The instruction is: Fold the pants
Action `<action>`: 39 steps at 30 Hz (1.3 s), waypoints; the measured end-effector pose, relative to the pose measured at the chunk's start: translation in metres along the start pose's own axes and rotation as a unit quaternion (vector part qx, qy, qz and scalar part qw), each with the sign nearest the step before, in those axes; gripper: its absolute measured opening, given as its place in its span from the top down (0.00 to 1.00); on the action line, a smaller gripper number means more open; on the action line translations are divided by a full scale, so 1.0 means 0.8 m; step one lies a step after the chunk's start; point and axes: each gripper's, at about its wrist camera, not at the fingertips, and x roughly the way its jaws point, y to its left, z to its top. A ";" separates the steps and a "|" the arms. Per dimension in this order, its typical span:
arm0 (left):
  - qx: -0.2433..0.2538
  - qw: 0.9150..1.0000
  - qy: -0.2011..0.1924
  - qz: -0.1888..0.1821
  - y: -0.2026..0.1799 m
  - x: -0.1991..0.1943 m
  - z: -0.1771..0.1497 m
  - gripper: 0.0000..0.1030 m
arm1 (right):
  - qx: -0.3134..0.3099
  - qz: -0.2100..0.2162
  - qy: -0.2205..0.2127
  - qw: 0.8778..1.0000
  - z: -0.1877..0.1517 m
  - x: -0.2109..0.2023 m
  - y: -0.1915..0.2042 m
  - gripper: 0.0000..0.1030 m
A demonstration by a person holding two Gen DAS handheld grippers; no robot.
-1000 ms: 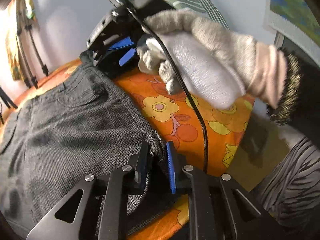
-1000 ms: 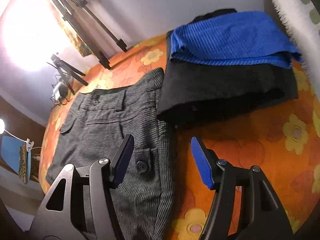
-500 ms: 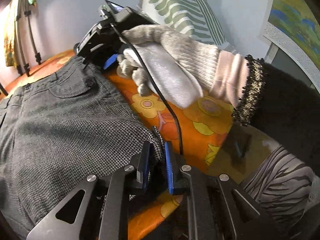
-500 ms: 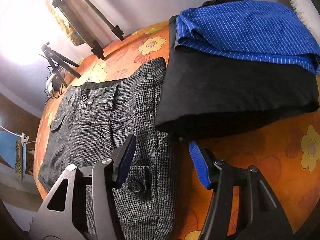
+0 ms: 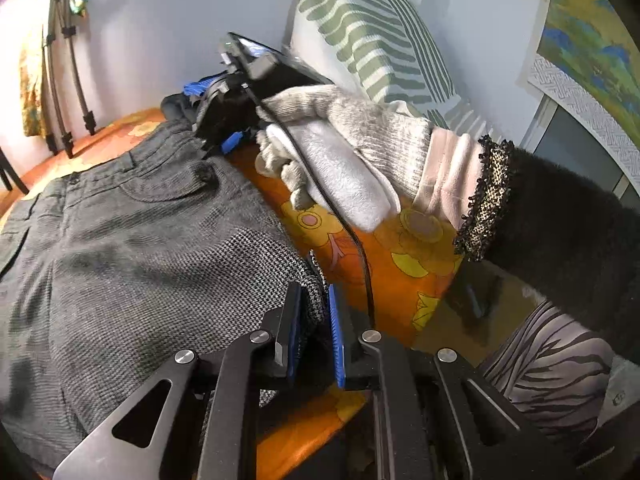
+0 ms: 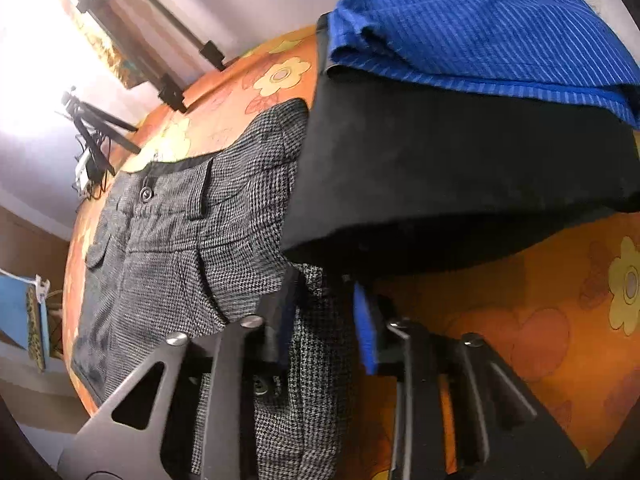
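Grey houndstooth pants (image 5: pixel 132 248) lie flat on an orange flowered bedspread (image 5: pixel 400 256). My left gripper (image 5: pixel 314 312) is shut on a corner of the pants at their near edge. My right gripper (image 6: pixel 324 304) is part open, its jaws straddling the pants' (image 6: pixel 224 248) right edge near the waistband, low against the cloth. In the left wrist view the right gripper (image 5: pixel 228 128) shows at the far end of the pants, held by a gloved hand (image 5: pixel 340 152).
A folded stack, a black garment (image 6: pixel 440 176) under a blue striped one (image 6: pixel 480 36), lies right against the pants' waist. A green-striped pillow (image 5: pixel 368 40) leans on the wall. Tripod legs (image 6: pixel 176 52) stand beyond the bed.
My left gripper has closed on the pants corner. My right gripper has moved forward and down onto the pants' edge near the black stack, its jaws narrowing.
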 end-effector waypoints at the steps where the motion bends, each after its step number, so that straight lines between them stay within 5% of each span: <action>1: -0.003 1.000 -0.001 -0.002 0.002 -0.003 -0.001 0.89 | 0.006 0.005 -0.002 1.000 0.001 -0.003 -0.002 0.81; 12: -0.026 0.999 -0.030 0.015 0.038 -0.047 -0.007 0.89 | 0.034 -0.015 -0.015 0.999 0.010 -0.033 0.018 0.86; 19: -0.023 0.999 -0.041 0.020 0.047 -0.059 -0.011 0.89 | 0.086 0.022 -0.001 0.996 0.000 -0.030 0.007 0.82; 24: -0.030 0.998 -0.055 0.028 0.059 -0.074 -0.008 0.90 | 0.066 0.015 0.001 0.998 -0.004 -0.041 0.030 0.54; 26: -0.029 0.997 -0.058 0.031 0.061 -0.077 -0.009 0.91 | 0.058 -0.002 0.008 0.998 -0.005 -0.033 0.040 0.54; 27: -0.028 0.997 -0.059 0.033 0.061 -0.079 -0.010 0.91 | 0.054 -0.006 0.012 0.998 -0.005 -0.030 0.043 0.55; 30: -0.027 0.997 -0.059 0.032 0.062 -0.083 -0.015 0.91 | 0.042 -0.019 0.017 0.999 -0.010 -0.023 0.056 0.83; 39: -0.052 0.995 -0.075 0.038 0.088 -0.116 -0.029 0.91 | 0.021 -0.005 -0.039 0.999 0.002 -0.071 0.121 0.88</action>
